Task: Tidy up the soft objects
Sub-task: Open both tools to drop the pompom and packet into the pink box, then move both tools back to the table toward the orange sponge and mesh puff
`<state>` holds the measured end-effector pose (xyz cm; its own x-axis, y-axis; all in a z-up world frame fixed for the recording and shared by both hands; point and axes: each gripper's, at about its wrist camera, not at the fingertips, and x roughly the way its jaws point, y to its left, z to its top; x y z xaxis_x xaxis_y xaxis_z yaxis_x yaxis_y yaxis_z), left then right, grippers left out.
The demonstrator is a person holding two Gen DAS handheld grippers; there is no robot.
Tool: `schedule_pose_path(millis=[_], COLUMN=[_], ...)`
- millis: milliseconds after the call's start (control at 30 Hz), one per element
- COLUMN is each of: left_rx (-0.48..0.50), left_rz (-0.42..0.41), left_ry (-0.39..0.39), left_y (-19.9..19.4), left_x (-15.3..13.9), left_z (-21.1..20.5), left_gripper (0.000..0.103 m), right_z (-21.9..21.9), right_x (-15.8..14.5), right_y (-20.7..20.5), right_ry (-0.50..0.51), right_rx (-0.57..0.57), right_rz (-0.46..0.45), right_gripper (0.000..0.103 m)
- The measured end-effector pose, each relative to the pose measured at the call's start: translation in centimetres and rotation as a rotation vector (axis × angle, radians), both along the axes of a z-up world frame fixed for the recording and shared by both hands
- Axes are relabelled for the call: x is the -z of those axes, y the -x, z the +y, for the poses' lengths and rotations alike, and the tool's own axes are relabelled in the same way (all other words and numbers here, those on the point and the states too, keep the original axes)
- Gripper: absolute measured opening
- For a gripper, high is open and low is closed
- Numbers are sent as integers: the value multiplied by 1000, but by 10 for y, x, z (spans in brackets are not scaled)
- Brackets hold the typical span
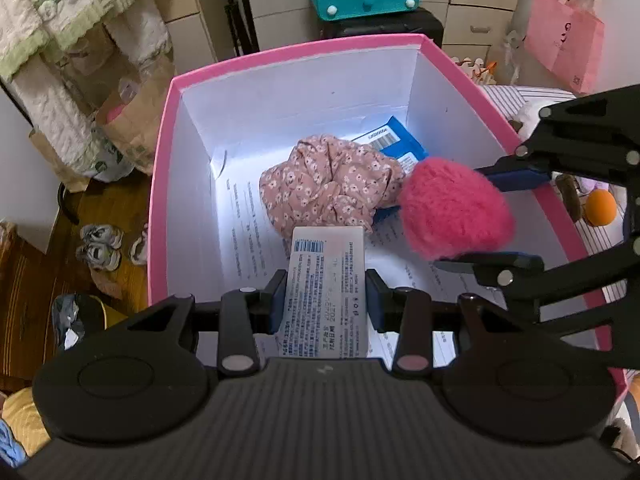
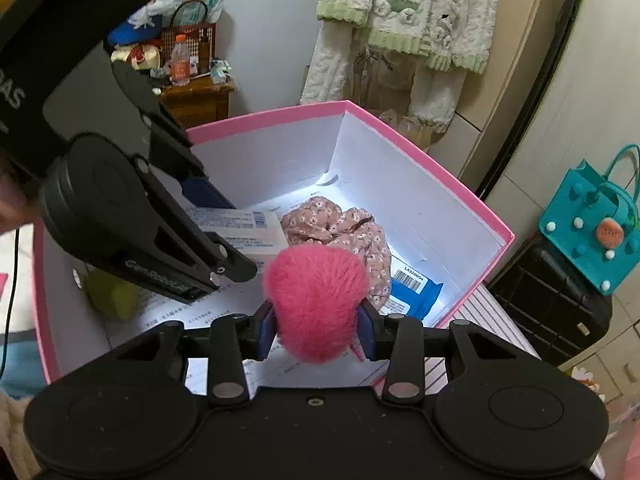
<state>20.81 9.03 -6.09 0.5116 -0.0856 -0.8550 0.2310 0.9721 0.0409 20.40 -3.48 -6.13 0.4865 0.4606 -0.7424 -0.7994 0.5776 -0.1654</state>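
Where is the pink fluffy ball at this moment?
The pink fluffy ball is clamped in the right gripper, above the pink box, close to the floral cloth inside.

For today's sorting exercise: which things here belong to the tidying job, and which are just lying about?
Job: pink box; pink pompom in right gripper; white packet in left gripper; floral cloth; blue packet.
Lying about: teal bag; shoes; hanging sweater.

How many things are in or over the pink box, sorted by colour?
Pink: 2, the floral cloth bundle lying inside and the fuzzy pink ball held over it.
Blue: 1, the blue packet inside.
White: 1, the white packet held over it.
Total: 4
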Motion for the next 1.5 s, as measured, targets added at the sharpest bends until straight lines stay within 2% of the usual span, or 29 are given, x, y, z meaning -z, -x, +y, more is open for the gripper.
schedule_pose_path(millis=[100, 300, 467, 600, 800, 900, 1233, 1500], left_rx=[-6, -13, 1, 12, 45, 62, 133, 196], left_rz=[-3, -39, -62, -58, -160, -185, -159, -174], left_ry=[14, 8, 14, 8, -11, -22, -37, -50], left_y=[-1, -3, 12, 23, 62, 83, 127, 157], left_x=[0, 0, -18, -29, -58, -70, -94, -113], left_z=[2, 0, 2, 5, 6, 2, -16, -31], left_gripper=[39, 42, 47, 47, 47, 47, 49, 55], right_z=[2, 6, 2, -11, -32, -42, -69, -89], right_x=[2, 4, -4, -17, -37, -47, -77, -97], right_y=[3, 6, 16, 24, 44, 55, 89, 117], right_ry=[26, 26, -5, -77, -158, -193, -230, -237], right_rx=[-4, -3, 5, 18, 38, 44, 50, 49], right_rz=[-26, -34, -18, 38, 97, 111, 77, 67], right_gripper=[47, 61, 61, 61, 62, 62, 63, 64])
